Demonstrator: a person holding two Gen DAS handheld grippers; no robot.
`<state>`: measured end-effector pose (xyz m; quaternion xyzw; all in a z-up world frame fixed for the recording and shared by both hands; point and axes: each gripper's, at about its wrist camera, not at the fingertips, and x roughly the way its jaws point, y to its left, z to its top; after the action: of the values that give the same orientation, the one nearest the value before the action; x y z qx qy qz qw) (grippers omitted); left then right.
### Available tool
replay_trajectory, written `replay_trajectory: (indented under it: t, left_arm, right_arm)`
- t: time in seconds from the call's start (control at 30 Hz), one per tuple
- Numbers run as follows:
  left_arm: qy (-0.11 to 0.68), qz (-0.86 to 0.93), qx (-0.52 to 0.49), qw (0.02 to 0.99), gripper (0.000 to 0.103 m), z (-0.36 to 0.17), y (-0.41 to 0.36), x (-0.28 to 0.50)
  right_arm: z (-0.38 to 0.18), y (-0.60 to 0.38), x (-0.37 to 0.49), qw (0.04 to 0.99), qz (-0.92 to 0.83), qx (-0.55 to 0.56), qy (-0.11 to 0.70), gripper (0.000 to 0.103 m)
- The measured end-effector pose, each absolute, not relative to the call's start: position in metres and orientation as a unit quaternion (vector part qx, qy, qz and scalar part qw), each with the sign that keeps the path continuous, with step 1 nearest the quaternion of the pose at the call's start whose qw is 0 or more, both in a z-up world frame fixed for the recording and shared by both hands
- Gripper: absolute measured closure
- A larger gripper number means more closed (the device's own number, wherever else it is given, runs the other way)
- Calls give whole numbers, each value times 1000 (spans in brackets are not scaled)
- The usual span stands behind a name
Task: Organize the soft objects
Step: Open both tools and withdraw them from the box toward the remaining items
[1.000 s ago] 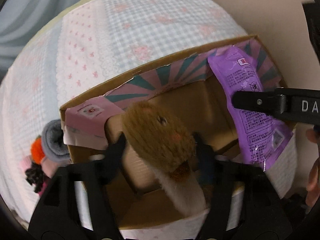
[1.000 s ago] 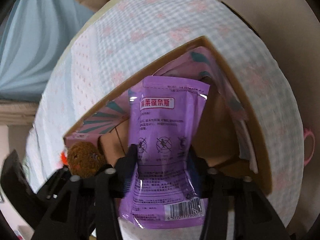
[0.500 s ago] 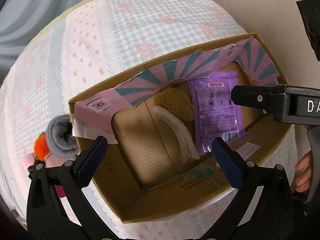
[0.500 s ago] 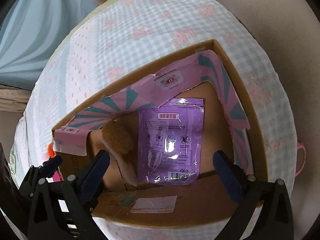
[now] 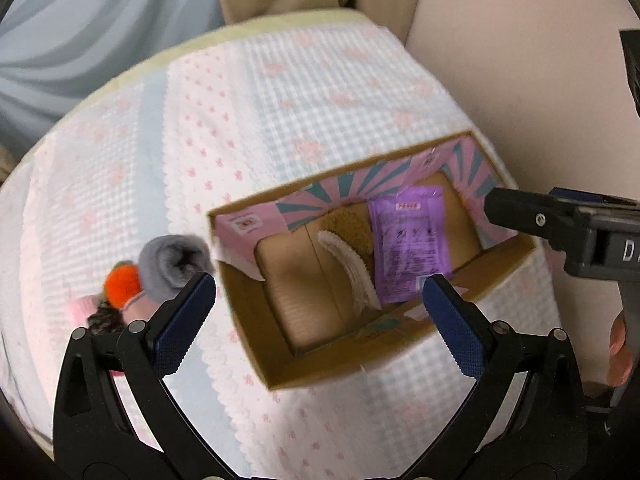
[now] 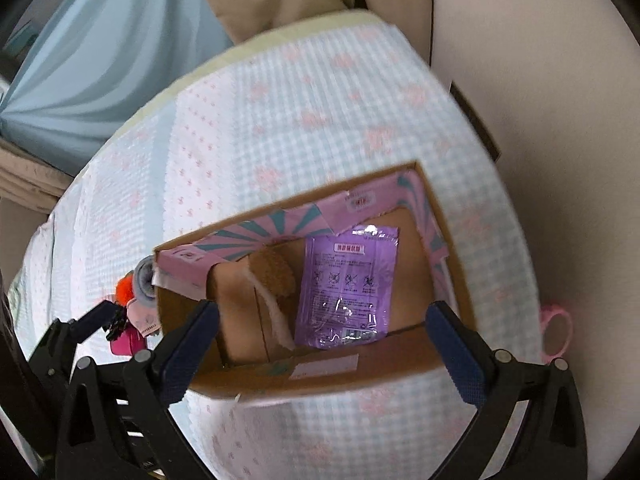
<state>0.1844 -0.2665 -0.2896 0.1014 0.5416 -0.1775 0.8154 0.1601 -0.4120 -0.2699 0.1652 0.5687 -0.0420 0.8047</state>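
The left hand-held gripper (image 5: 319,303) hung with its blue-padded jaws spread wide and nothing between them, and the right hand-held gripper (image 6: 322,328) was spread just as wide and equally empty; both pointed steeply down over an open cardboard box (image 5: 320,364). The box sat on a bed covered with a quilt (image 5: 256,104) in pale blue gingham and white panels scattered with small pink flowers. Beyond the bed's far edge hung a light blue curtain (image 6: 100,48), with beige fabric beside it and a plain cream surface to the right. The box's inner flaps carried a pink and teal sunburst print. Inside, on the brown cardboard bottom, lay a brown plush toy (image 6: 276,276) with a white fuzzy edge, and touching its right side a flat purple plastic packet (image 6: 348,284) printed with small icons. Outside the box, just beside its left wall, a rolled grey sock (image 5: 174,266), an orange pompom (image 5: 122,286) and some pink items lay together on the quilt. A pink ring (image 6: 556,330) rested at the bed's right edge.
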Motion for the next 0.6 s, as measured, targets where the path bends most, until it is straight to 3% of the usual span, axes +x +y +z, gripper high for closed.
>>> replay_trajectory:
  t: [0.6]
  left_arm:
    - [419, -125, 18, 899, 0, -116, -152, 95]
  right_arm:
    - [-97, -325, 61, 894, -26, 56, 444, 0]
